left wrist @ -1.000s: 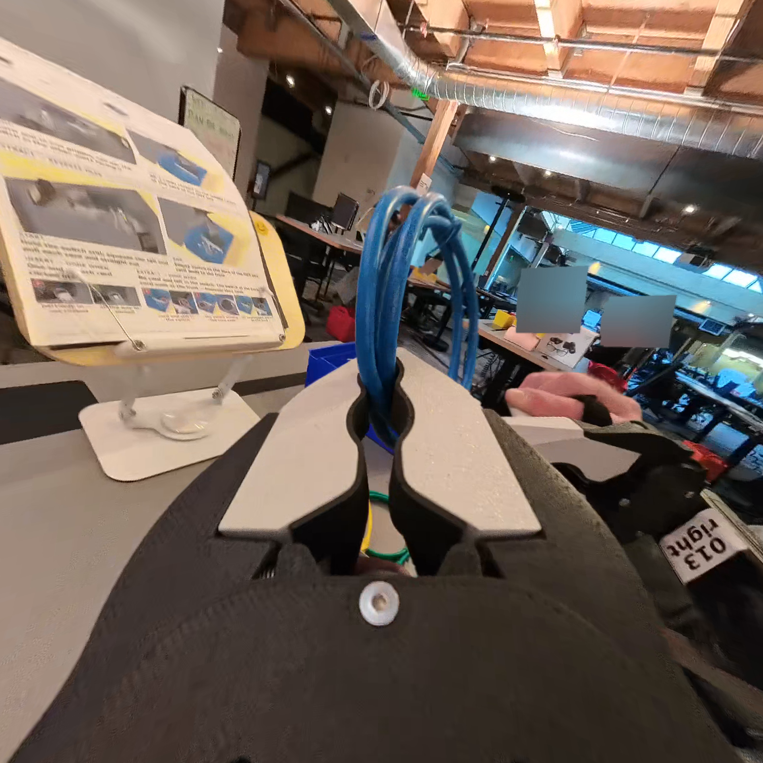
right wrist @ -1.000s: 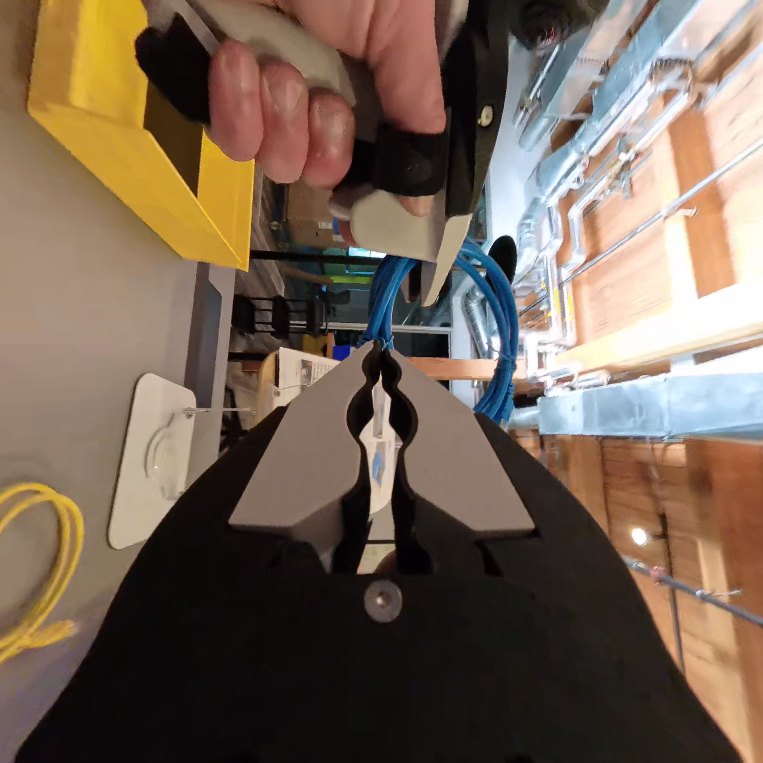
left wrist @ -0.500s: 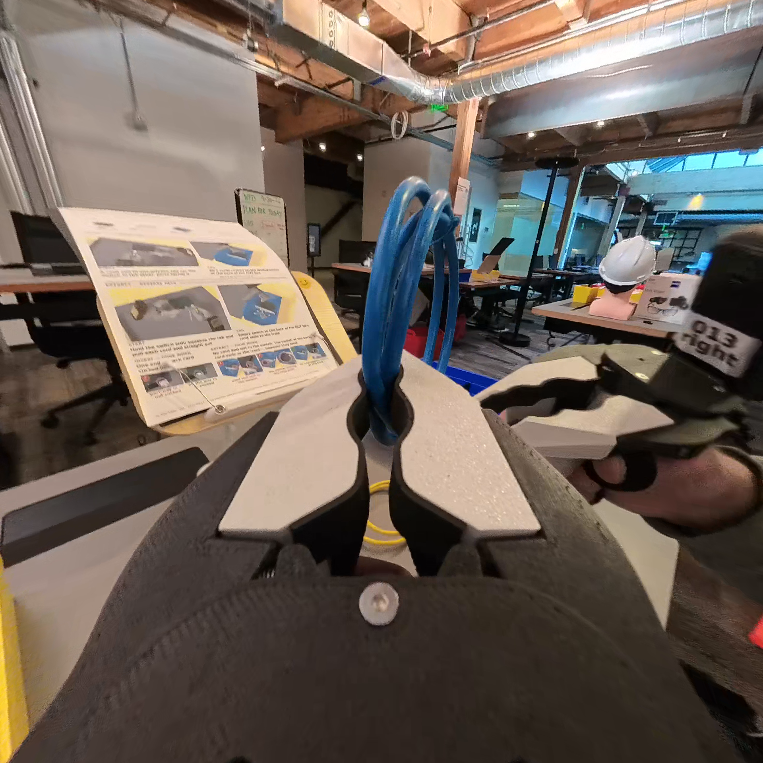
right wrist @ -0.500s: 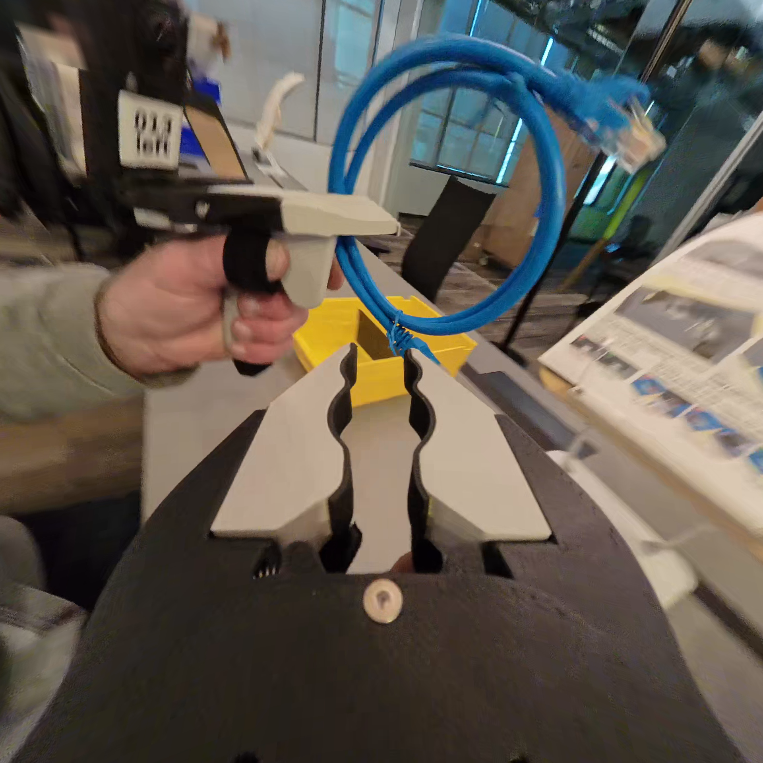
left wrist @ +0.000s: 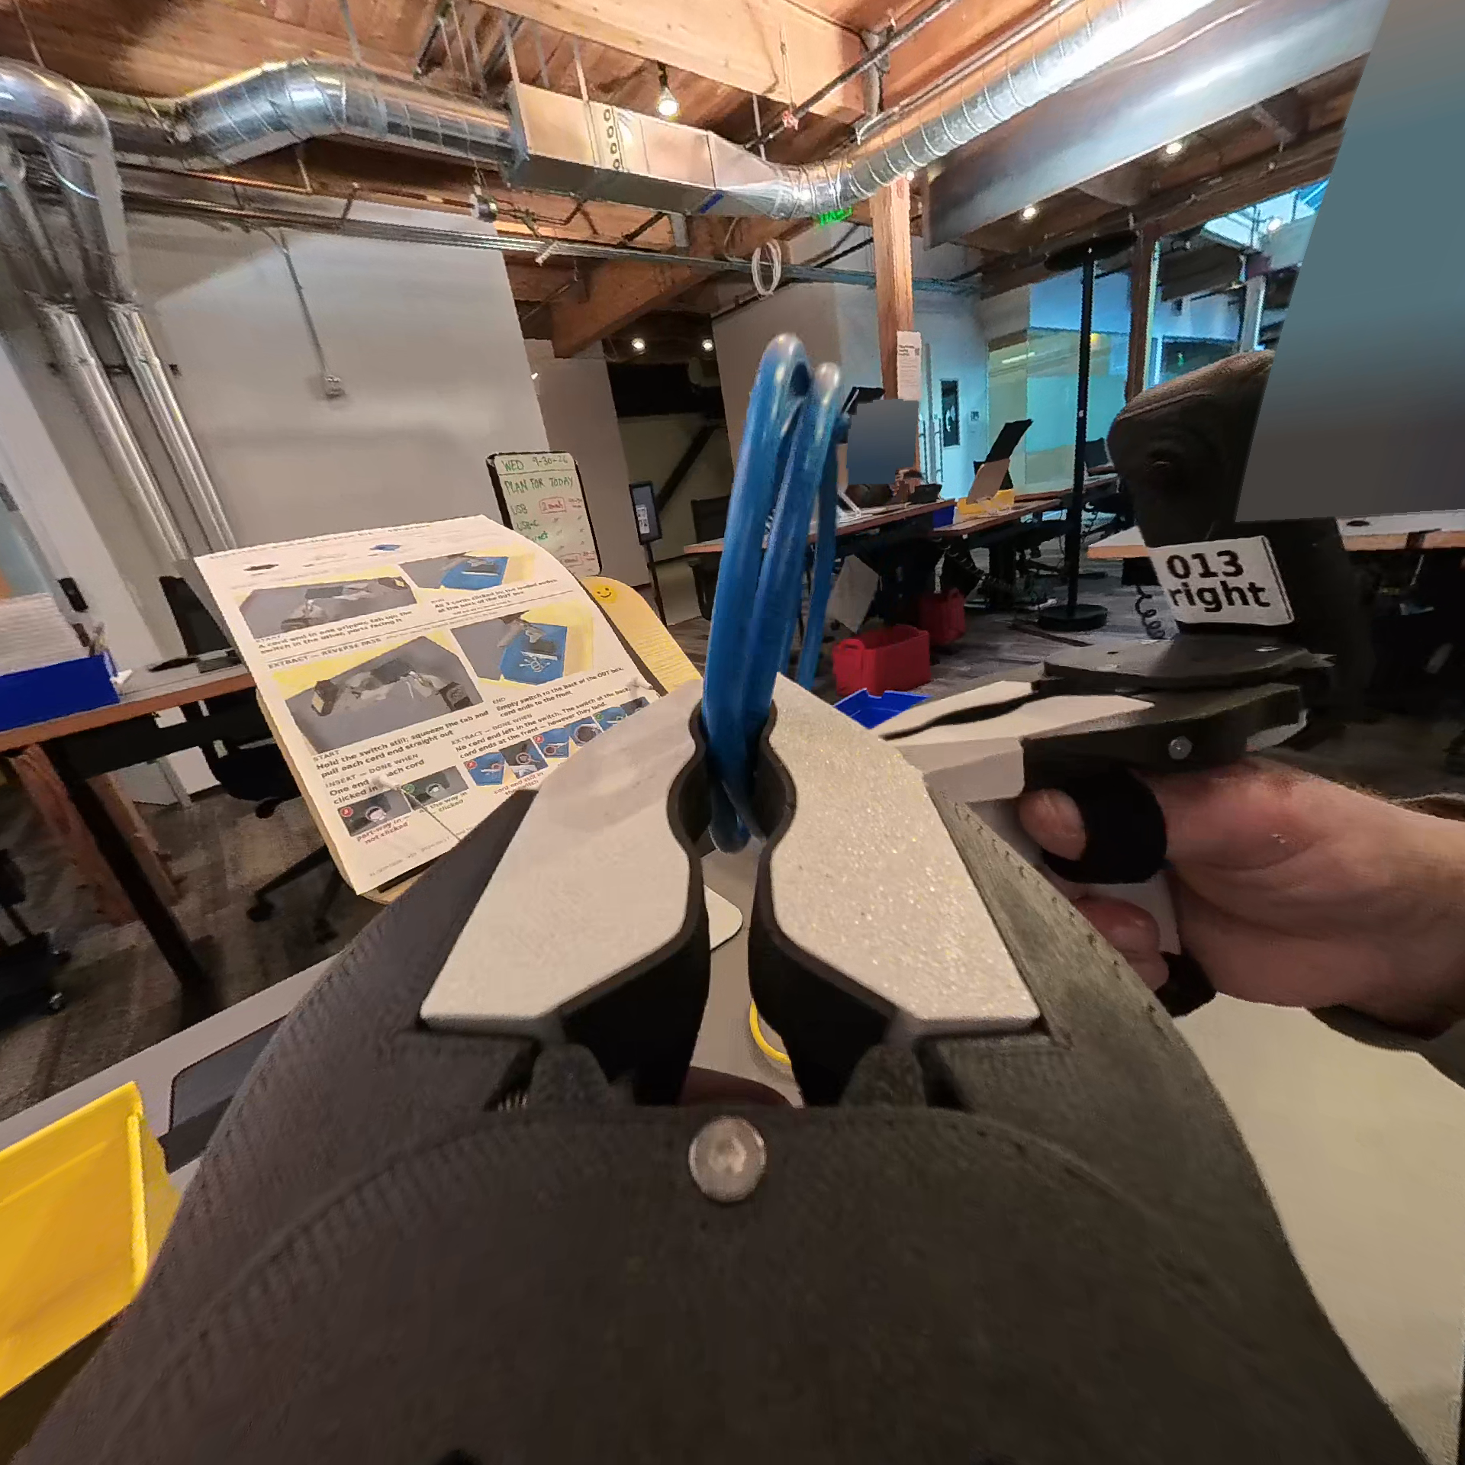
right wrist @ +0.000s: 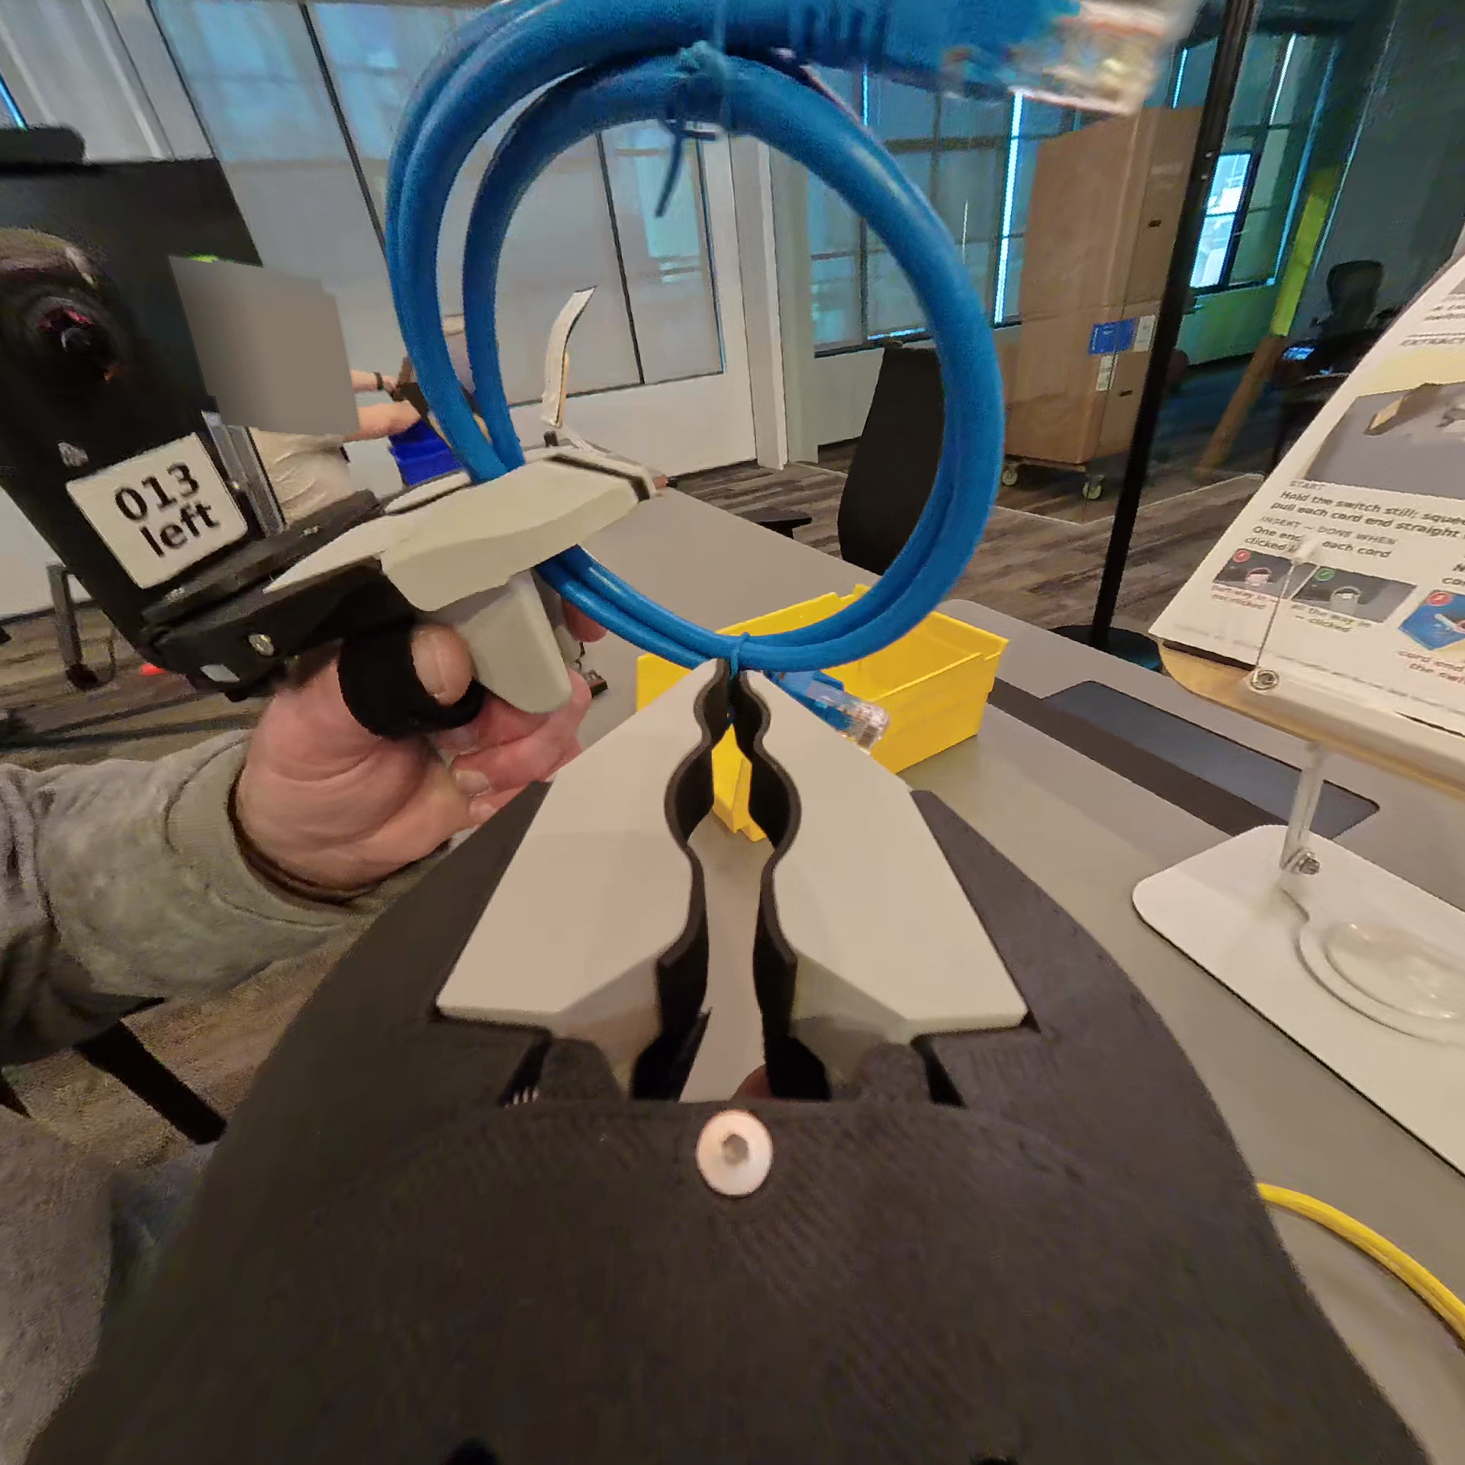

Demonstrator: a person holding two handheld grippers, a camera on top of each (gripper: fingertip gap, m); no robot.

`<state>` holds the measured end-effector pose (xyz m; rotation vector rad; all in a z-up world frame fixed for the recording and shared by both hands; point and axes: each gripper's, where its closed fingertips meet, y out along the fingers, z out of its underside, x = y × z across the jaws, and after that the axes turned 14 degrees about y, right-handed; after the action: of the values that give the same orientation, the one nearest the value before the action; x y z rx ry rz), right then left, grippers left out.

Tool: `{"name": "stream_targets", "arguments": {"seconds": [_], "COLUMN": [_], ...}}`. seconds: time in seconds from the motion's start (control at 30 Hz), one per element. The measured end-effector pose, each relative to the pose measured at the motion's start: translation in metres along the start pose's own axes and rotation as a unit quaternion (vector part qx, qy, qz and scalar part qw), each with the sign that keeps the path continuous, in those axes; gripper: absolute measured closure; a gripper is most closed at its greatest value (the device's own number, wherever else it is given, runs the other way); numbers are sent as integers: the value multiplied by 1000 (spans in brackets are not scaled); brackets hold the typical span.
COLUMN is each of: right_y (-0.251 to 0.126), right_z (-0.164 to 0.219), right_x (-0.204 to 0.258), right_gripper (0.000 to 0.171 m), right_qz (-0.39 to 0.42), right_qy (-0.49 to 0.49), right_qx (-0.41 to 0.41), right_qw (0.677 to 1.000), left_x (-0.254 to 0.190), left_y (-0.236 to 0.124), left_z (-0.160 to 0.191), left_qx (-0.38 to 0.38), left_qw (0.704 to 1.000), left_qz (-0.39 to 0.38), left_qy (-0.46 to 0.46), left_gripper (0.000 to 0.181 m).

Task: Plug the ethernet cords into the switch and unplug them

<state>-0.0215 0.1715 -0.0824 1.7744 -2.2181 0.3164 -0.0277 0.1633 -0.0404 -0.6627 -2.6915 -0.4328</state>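
A blue ethernet cord (left wrist: 761, 555), coiled in a loop and bound with thin ties, is held up in the air above the grey table (right wrist: 1110, 801). My left gripper (left wrist: 733, 713) is shut on the strands of the coil; the right wrist view shows it (right wrist: 626, 483) clamping the coil's left side. My right gripper (right wrist: 733, 682) is shut on the thin blue tie (right wrist: 733, 662) at the bottom of the coil (right wrist: 967, 396). One clear plug (right wrist: 852, 713) hangs just right of my right fingertips, the other (right wrist: 1110, 47) is at the top. No switch is in view.
A yellow bin (right wrist: 912, 690) stands on the table behind the coil and shows at the lower left of the left wrist view (left wrist: 63, 1205). An instruction sheet on a white stand (right wrist: 1363, 515) is at the right. A yellow cord (right wrist: 1387, 1252) lies on the table. Left tips to right tips: about 5 centimeters.
My right gripper was open just below the coil half a second ago and has now shut on the tie at its bottom. My left gripper has kept its hold on the coil while both views swung round.
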Motion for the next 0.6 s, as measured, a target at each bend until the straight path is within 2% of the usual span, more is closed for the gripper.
{"name": "stream_targets", "arguments": {"seconds": [0.2, 0.3, 0.33, 0.4, 0.43, 0.5, 0.6], "right_y": [-7, -22, -27, -31, -33, -43, -65], "right_z": [-8, -30, -37, -39, -39, -41, -18], "right_x": [4, 9, 3, 2, 5, 1, -36], "right_gripper": [171, 171, 171, 171, 171, 171, 171], "right_qz": [-14, -30, 5, 47, 41, 29, 42], "right_qy": [-5, -4, -35, -108, -123, -121, -112], "right_qx": [-30, -75, -80, -54, -46, -33, 61], "right_qw": [999, 997, 996, 992, 991, 992, 991], "left_x": [9, 16, 13, 7, 5, 17, 37], "left_y": [3, 5, 6, 9, 12, 14, 10], "left_z": [13, 30, 36, 40, 43, 53, 65], "left_qx": [25, 43, 54, 59, 63, 75, 87], "left_qw": [999, 999, 998, 998, 997, 995, 992], "left_qz": [-23, -22, -8, -3, 3, -4, -7], "left_qy": [26, -12, -22, -26, -38, -62, -95], "left_gripper": [176, 176, 176, 176, 176, 177, 177]}}
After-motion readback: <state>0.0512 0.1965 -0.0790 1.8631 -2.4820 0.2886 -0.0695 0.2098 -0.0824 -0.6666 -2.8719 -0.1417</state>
